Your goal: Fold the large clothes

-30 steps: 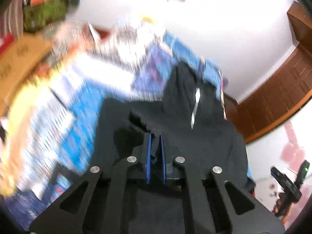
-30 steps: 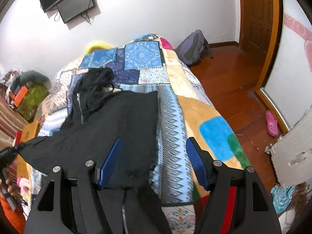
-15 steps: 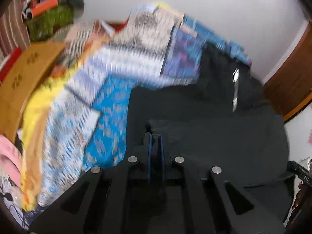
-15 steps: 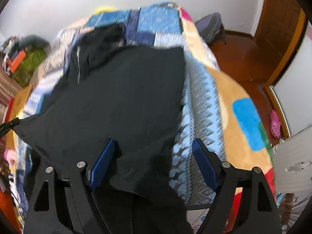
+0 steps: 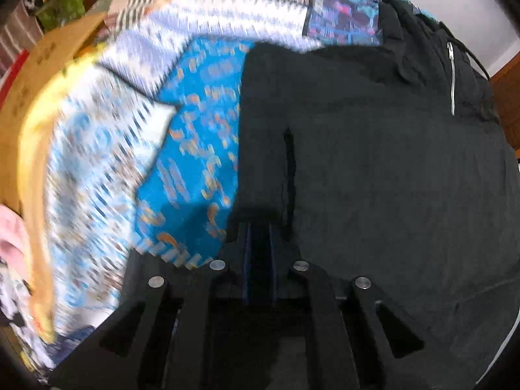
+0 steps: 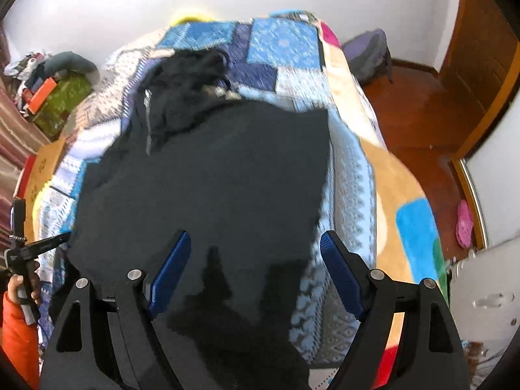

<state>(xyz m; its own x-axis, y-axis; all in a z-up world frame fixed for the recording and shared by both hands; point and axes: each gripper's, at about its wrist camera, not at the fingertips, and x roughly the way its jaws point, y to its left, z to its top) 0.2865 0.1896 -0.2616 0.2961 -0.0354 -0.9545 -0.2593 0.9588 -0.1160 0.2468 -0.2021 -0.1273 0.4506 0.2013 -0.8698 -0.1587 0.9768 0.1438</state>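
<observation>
I'm looking at the bed (image 6: 354, 175), covered in a patchwork quilt (image 5: 198, 136) of blue, white and tan panels, with the black garment (image 6: 211, 188) spread flat across its middle, hood bunched at the far end.

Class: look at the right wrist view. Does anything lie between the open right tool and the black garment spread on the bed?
Nothing visible does. The right tool is open directly above the black zip-up garment on the patchwork bedspread; only air separates them.
</observation>
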